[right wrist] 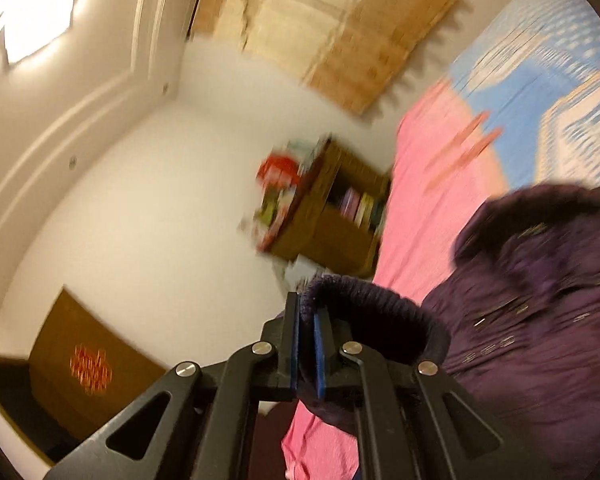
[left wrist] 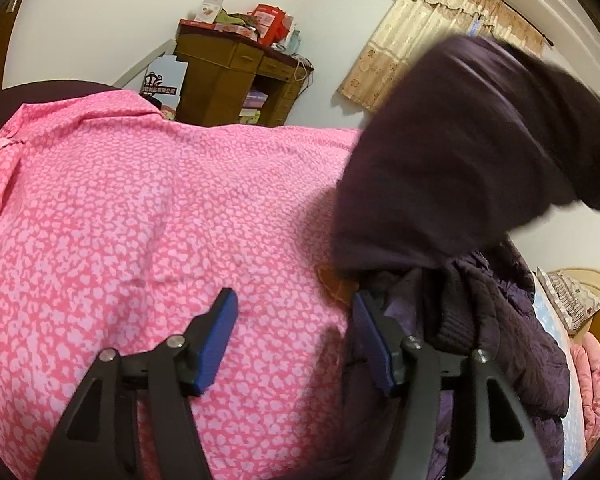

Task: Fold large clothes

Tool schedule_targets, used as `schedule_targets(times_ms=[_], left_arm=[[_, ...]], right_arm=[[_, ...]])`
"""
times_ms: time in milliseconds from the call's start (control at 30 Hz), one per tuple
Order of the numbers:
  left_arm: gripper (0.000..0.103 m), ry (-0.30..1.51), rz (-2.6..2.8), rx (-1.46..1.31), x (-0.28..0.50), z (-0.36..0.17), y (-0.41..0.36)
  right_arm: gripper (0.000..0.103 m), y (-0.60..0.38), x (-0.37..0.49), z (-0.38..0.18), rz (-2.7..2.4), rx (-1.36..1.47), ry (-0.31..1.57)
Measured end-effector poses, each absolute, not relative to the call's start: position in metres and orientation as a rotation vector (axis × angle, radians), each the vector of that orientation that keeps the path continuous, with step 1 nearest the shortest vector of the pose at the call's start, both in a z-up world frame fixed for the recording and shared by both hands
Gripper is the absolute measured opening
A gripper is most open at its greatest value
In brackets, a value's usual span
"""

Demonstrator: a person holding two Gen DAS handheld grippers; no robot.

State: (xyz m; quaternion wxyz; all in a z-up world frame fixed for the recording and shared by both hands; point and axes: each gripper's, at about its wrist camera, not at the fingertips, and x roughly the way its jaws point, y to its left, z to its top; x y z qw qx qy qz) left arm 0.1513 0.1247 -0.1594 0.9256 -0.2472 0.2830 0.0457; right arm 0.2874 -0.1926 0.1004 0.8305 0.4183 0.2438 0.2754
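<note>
Right gripper point(right wrist: 306, 344) is pinching the ribbed cuff point(right wrist: 364, 312) of the dark purple coat point(right wrist: 540, 320), jaws pressed together on the knit. Coat is lying on the pink bedspread point(left wrist: 140, 220), one sleeve point(left wrist: 460, 152) hanging raised above it. Left gripper point(left wrist: 296, 336) is hovering spread over the bedspread beside the coat, holding nothing.

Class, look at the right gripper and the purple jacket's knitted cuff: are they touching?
Touching. The right wrist view shows the right gripper with both blue pads clamped on the cuff of the purple jacket.
</note>
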Motion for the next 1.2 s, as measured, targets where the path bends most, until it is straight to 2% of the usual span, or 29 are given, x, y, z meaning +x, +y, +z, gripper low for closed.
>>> schedule_targets(times_ms=[200,300,367,400,433,500,533,567,667,767,933,967,1033,1133,1200], left_arm=[[0.068,0.589,0.096,-0.484,0.161,-0.158,0.116],[0.069,0.593,0.098,-0.472,0.165,-0.157,0.11],[0.069,0.595,0.101,-0.467,0.169,-0.157,0.106],[0.07,0.596,0.102,-0.465,0.17,-0.156,0.104],[0.07,0.597,0.103,-0.463,0.173,-0.156,0.103],[0.071,0.598,0.103,-0.46,0.176,-0.156,0.1],[0.072,0.601,0.104,-0.455,0.179,-0.156,0.099],[0.072,0.605,0.106,-0.445,0.182,-0.155,0.096],[0.075,0.625,0.116,-0.418,0.191,-0.154,0.09],[0.077,0.678,0.138,-0.361,0.205,-0.148,0.08],[0.077,0.723,0.145,-0.222,0.234,-0.127,0.057],[0.079,0.708,0.145,-0.182,0.242,-0.118,0.05],[0.103,0.716,0.17,-0.078,0.264,-0.108,0.036],[0.103,0.767,0.196,0.025,0.296,-0.11,0.027],[0.103,0.783,0.208,0.053,0.312,-0.113,0.023]], right_arm=[[0.005,-0.308,0.263,0.079,0.212,1.022,0.496],[0.012,-0.358,0.277,0.023,0.034,1.096,0.637],[0.039,-0.386,0.29,-0.028,0.0,1.182,0.811],[0.044,-0.4,0.289,-0.053,0.021,1.249,0.847],[0.046,-0.409,0.284,-0.064,0.028,1.283,0.838],[0.061,-0.436,0.264,-0.072,0.031,1.307,0.754],[0.073,-0.447,0.255,-0.07,0.044,1.308,0.708],[0.075,-0.459,0.242,-0.065,0.047,1.303,0.639],[0.075,-0.482,0.211,-0.043,-0.004,1.163,0.511],[0.075,-0.466,0.211,-0.016,0.047,0.895,0.589],[0.075,-0.395,0.242,-0.02,0.145,0.588,0.738],[0.075,-0.383,0.249,-0.025,0.144,0.556,0.751],[0.075,-0.363,0.269,-0.038,0.139,0.511,0.778],[0.075,-0.339,0.307,-0.076,0.054,0.405,0.88],[0.064,-0.331,0.31,-0.084,0.022,0.366,0.888]])
